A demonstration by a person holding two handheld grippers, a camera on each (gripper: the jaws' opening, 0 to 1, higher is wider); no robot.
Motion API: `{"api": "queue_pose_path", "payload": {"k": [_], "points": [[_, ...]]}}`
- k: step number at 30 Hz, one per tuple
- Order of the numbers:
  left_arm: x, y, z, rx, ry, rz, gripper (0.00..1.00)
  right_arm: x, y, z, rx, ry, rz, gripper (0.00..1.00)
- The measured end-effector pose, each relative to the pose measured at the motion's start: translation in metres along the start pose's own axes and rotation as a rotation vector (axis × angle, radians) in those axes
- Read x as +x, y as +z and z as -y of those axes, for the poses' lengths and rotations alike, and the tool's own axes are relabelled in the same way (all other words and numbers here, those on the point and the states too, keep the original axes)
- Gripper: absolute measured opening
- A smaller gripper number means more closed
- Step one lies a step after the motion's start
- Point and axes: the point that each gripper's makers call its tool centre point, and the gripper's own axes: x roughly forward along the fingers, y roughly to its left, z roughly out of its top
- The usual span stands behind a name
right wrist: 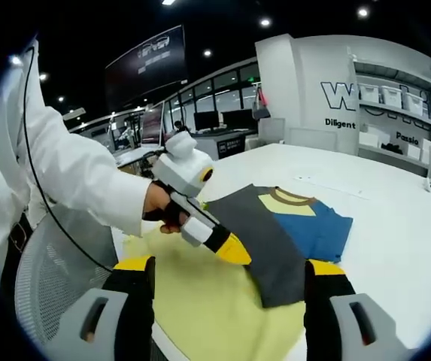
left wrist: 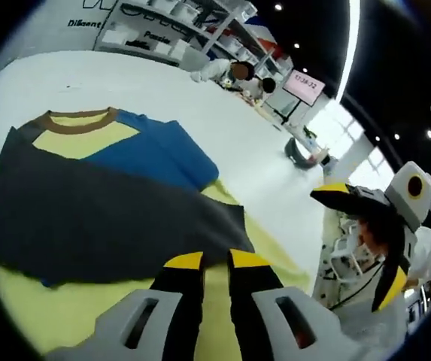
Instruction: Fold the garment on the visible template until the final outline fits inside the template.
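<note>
The left gripper view shows the left gripper (left wrist: 215, 263) at the bottom centre, its black yellow-tipped jaws close together with a narrow gap, above yellow fabric; whether they pinch the fabric cannot be told. The right gripper (left wrist: 373, 241) hangs at the right edge of this view, its jaws spread apart and holding nothing.

The right gripper view shows, at the left, a person's hand (right wrist: 162, 212) in a white sleeve (right wrist: 72, 177) holding the left gripper (right wrist: 238, 250), whose yellow tips rest on the edge of the garment's dark panel. The right gripper's own jaws rise at the lower left and lower right of this view, wide apart and empty.

The yellow, dark grey and blue short-sleeved garment (left wrist: 125, 195) lies flat on the white table (left wrist: 238, 128), partly folded, a dark grey panel crossing it. In the left gripper view its brown collar (left wrist: 80, 120) points to the upper left, and the long axis runs from there to the lower right. The yellow template sheet (right wrist: 200, 301) lies under it.

The room is a dark-ceilinged hall with spot lights, white shelving (left wrist: 177, 30) at the top and a bright wall screen (left wrist: 305, 84) at the upper right.
</note>
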Motion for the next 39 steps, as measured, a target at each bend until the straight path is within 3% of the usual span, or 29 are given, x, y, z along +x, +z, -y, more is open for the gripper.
{"api": "queue_pose_path", "payload": {"k": [10,28,34,39], "points": [[-0.019,0.019,-0.029,0.025,0.074,0.062,0.11,-0.001,-0.001,-0.001,0.000,-0.002,-0.002,0.83],[-0.039,0.033,-0.057,0.193,0.161,0.091,0.21,-0.001,-0.002,-0.003,-0.001,-0.003,-0.009,0.83],[-0.056,0.040,-0.086,0.191,0.237,0.114,0.22,0.000,-0.002,-0.003,0.000,-0.003,-0.010,0.83],[-0.076,0.057,-0.120,0.191,0.339,0.152,0.23,0.001,-0.003,-0.004,0.002,-0.003,-0.013,0.83]]}}
